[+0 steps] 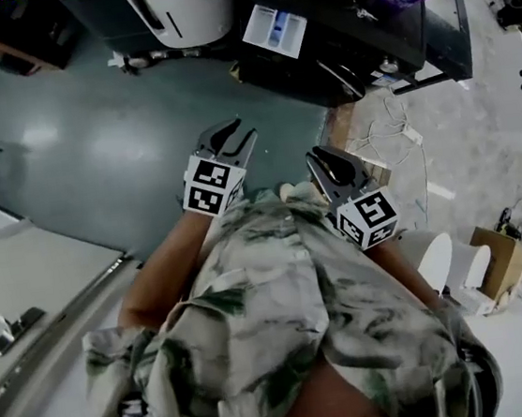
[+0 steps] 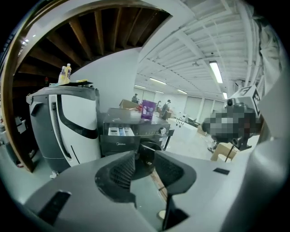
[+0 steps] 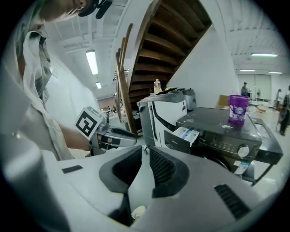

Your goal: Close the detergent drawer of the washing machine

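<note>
— Where's the drawer (image 3: 186, 134)?

— Pulled out of the washing machine (image 3: 226, 136), top left of its front, just right of the white appliance (image 3: 158, 113). Far ahead, well apart from either pair of tongs.

— And the left gripper (image 2: 145, 159)?

— Spread, with nothing between. Right gripper (image 3: 144, 154) only a slit apart, also empty.

— How to close it well?

— Probably best with one gripper alone.
- Bring it level with the drawer's face.
- Meet the middle of the front panel with the jaw tips.
- Push straight in along the slide, with no pinching needed.
- Avoid an off-centre push, likely to skew the drawer and jam it.
- Keep clear of the purple container (image 3: 238, 108) on top of the machine.

— Anything given by one view alone?

— Right gripper view: drawer seen from an angle, plainly standing out, with blue and white compartments showing. Left gripper view: same drawer (image 2: 118, 131) almost face-on, so hard to judge how far out. Head view: from above, left gripper (image 1: 233, 136) and right gripper (image 1: 321, 159) side by side near the body, well short of the machine. No such overview in either gripper view.
</note>
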A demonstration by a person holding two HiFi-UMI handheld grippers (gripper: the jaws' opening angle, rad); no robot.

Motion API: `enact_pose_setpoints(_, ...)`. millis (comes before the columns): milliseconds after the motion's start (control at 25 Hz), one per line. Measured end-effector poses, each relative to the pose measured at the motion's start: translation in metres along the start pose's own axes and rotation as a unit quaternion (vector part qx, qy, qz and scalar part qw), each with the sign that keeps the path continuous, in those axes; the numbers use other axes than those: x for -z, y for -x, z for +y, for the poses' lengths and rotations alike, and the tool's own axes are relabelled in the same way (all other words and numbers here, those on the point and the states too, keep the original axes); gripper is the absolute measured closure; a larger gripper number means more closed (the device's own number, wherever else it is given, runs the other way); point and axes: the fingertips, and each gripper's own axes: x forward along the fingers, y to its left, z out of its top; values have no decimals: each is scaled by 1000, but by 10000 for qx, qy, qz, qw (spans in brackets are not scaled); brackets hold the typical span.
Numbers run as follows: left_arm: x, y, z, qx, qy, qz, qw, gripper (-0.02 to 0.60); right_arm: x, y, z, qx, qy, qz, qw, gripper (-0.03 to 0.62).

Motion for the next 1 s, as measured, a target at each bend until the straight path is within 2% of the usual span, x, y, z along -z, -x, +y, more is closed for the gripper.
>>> enact_pose_setpoints(200,-2,-38,17,202,-145,133,9996,439,6,6,-19,557,-346,-98,9978,523)
enact_pose_setpoints(440,-16,-86,25,3,-46,208,9998,437,7,32,-62,939,-630,-173,9934,530)
enact_pose_setpoints(720,-25,-140,29,-371,59,339,9987,437,10,59,-120,1061,-754,-181,9913,539)
enact_pose_setpoints(1000,-24,-183,45,-777,162,398,9961,425,37,71,-154,1134,-1101,-153,9873,540)
